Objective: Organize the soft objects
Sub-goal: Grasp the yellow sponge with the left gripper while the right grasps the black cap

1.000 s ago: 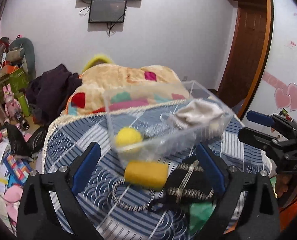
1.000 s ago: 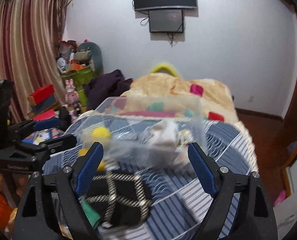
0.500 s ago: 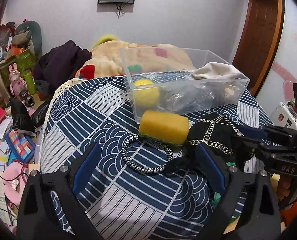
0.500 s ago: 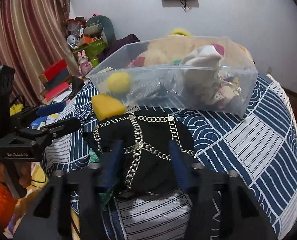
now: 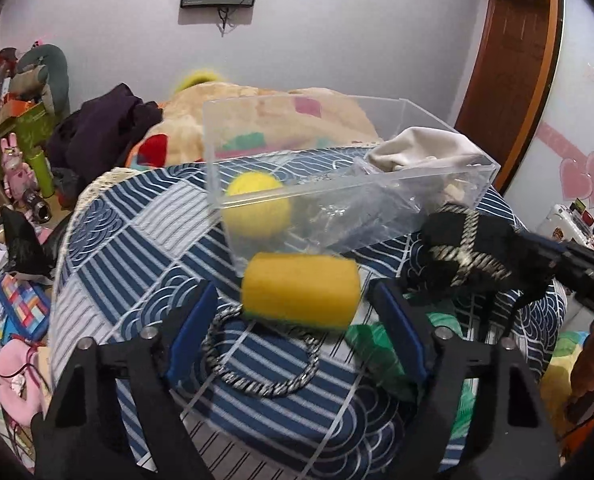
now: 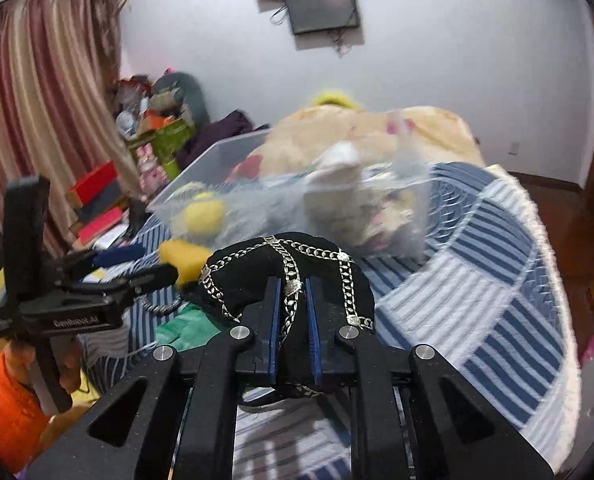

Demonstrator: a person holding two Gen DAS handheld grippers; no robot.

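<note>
The bed's blue patterned quilt (image 5: 129, 240) carries a clear plastic bin (image 5: 377, 216) at twelve o'clock in the left wrist view, holding a yellow ball (image 5: 257, 204) and a beige cloth (image 5: 421, 148). At three o'clock, the black chain-trimmed pouch (image 6: 289, 268) sits pinched in the right gripper (image 6: 293, 316), whose jaws are clenched on its fabric. The left gripper (image 5: 297, 328) hangs released, its jaws straddling the yellow sponge (image 5: 301, 292), with a braided cord loop (image 5: 261, 364) at six o'clock. The pouch grab looks done; next it likely needs lifting over the bin wall while the left jaws squeeze the sponge.
</note>
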